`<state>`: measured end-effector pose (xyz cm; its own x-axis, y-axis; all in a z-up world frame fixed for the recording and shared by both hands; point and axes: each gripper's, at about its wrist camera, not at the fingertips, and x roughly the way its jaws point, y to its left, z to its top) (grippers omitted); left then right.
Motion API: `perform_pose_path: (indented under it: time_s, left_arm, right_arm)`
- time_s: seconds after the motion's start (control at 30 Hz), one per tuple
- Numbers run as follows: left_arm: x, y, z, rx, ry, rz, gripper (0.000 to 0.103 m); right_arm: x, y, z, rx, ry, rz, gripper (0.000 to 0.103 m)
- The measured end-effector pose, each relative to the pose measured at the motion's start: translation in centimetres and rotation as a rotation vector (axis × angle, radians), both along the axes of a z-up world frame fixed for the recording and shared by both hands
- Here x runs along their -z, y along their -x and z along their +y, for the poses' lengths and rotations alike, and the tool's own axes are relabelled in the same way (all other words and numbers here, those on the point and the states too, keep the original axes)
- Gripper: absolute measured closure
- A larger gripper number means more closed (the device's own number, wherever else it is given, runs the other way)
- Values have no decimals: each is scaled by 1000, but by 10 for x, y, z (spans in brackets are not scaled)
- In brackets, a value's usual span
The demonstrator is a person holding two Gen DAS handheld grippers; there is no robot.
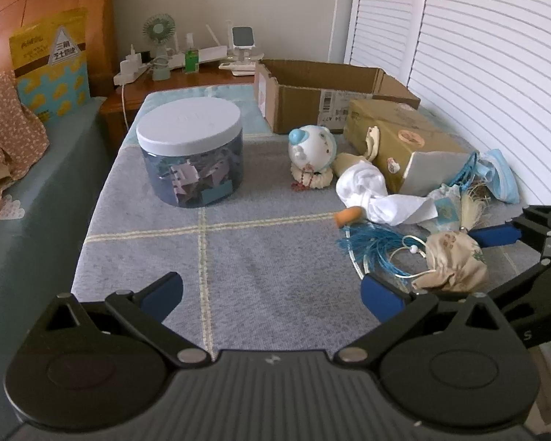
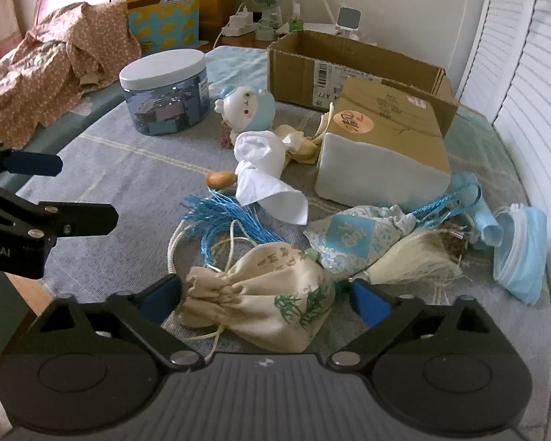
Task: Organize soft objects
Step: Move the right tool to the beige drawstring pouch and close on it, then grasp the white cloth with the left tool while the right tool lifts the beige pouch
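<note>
We found the beige drawstring cloth pouch (image 2: 264, 308) lying on its side on the grey quilted bedspread (image 1: 238, 257) with pale cream grid lines. Its long axis ran across the right wrist view, with the gathered neck toward that view's left and the round bottom, printed with green bamboo, toward its right. Brown characters ran along its upper side, too small for us to read.

Our right gripper (image 2: 266, 299) stood wide open around the pouch, one blue pad just beside the neck and the other just beside the bottom; we could not tell whether either pad touched the cloth. Our left gripper (image 1: 272, 290) hovered over bare bedspread to the pouch's left, its jaws also spread wide and holding nothing.

Just beyond the pouch lay a blue tassel of cords (image 2: 231, 217), a pale blue patterned sachet (image 2: 356, 235) with a square label, and a cream tassel (image 2: 411, 261). Farther back sat a knotted white cloth (image 2: 264, 169), a white-and-blue round-headed toy figure (image 2: 248, 106), a tan closed carton (image 2: 385, 136) and an open brown cardboard box (image 2: 349, 62). A clear plastic jar with a white lid (image 1: 191, 150) stood well apart to the left.

White louvred doors (image 1: 477, 36) lined the right side, and a wooden nightstand (image 1: 187, 81) held a small green fan (image 1: 159, 33).
</note>
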<state>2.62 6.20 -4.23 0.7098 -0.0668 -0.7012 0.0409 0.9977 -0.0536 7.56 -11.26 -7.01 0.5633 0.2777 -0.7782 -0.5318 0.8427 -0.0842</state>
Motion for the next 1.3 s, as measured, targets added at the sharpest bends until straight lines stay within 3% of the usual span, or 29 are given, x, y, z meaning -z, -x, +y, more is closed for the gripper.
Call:
perform_pose_path:
  time_s: [0.07, 0.53, 0.9, 1.07, 1.3]
  left_arm:
    - [0, 0, -1, 4, -3, 2, 1]
    - [-4, -3, -23, 74, -14, -2, 1]
    - [-8, -37, -55, 215, -52, -52, 1]
    - [-1, -61, -67, 259, -73, -50, 7]
    - [10, -91, -71, 270, -62, -29, 23]
  right_arm:
    - [-1, 2, 1, -12, 6, -12, 12]
    - [-18, 22, -29, 32, -16, -55, 16]
    - [-20, 24, -58, 79, -17, -60, 16]
    - [-17, 21, -61, 84, -22, -49, 16]
    - [-15, 14, -61, 85, -22, -41, 16]
